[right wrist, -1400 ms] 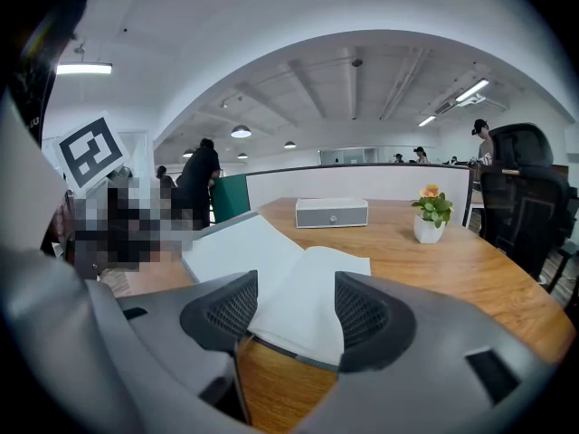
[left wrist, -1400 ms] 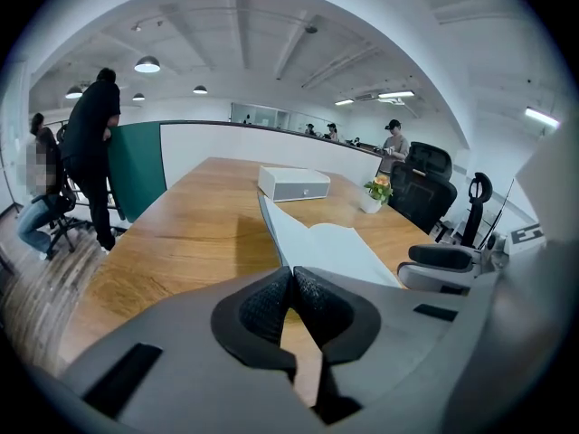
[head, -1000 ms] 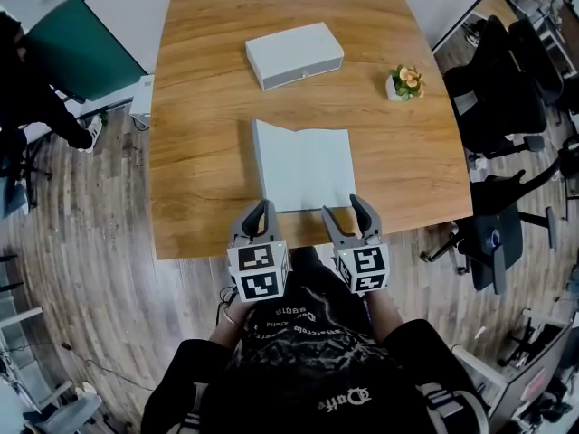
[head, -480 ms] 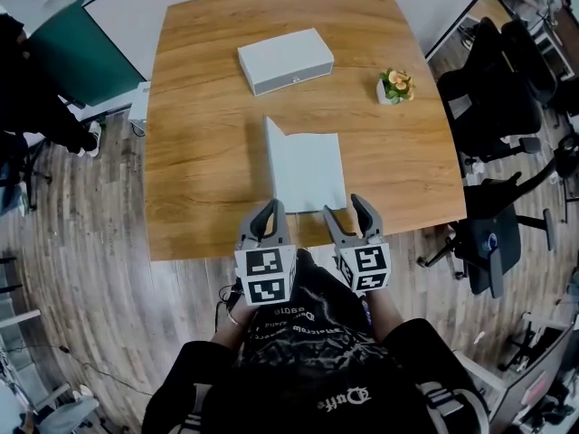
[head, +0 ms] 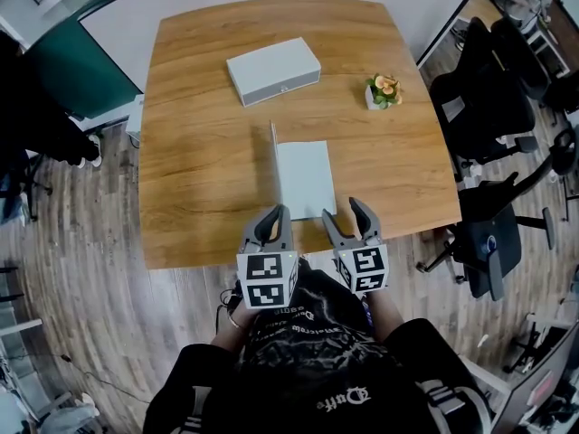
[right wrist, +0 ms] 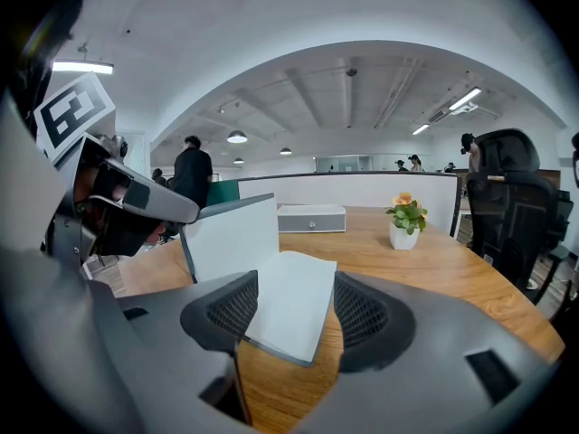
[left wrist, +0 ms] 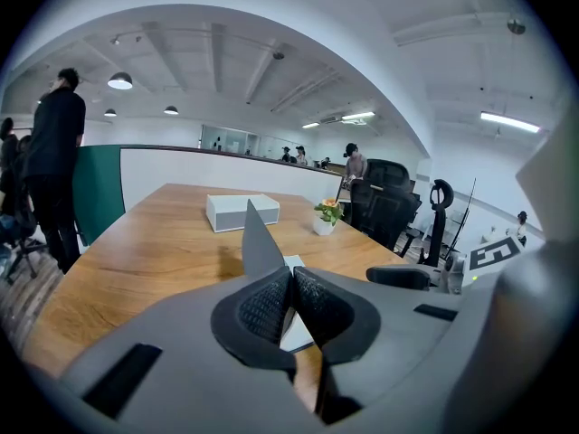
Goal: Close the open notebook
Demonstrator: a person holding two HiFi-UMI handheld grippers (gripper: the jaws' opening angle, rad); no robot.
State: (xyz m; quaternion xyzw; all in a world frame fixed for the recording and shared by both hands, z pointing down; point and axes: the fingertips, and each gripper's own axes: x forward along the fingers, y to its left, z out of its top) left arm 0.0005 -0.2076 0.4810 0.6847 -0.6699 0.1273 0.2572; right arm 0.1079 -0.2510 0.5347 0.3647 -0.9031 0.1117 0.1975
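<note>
Here the notebook (head: 306,177) lies near the front edge of the wooden table (head: 199,152), its right half flat and its left cover (head: 273,156) standing almost upright on edge. The left gripper (head: 271,217) has its jaws pressed together on the cover's near edge, and the grey sheet rises just above the pads (left wrist: 262,304). The right gripper (head: 347,213) holds its jaws well apart on either side of the flat page's near corner, its pads not pressing on it. A flat grey box (head: 273,70) and a small potted plant (head: 384,89) stand farther back.
</note>
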